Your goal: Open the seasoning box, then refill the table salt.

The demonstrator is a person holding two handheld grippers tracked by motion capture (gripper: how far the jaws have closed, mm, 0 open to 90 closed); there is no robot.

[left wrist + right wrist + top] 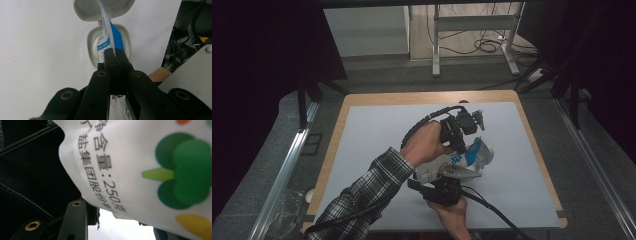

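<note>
Left gripper (116,56) is clenched on the blue-and-white pouch (107,37), whose long axis runs straight ahead of its jaws into the open grey flip-lid container (91,42) just beyond. Right gripper (439,190), nearer the person, grips the pouch's lower end, I judge.

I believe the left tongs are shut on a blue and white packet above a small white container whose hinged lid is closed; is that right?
Not quite: the lid is open, not closed. In the left gripper view, the hinged lid is flipped back and the small white container gapes open below it. The rest holds: the left tongs are shut on the blue and white packet above that container.
</note>
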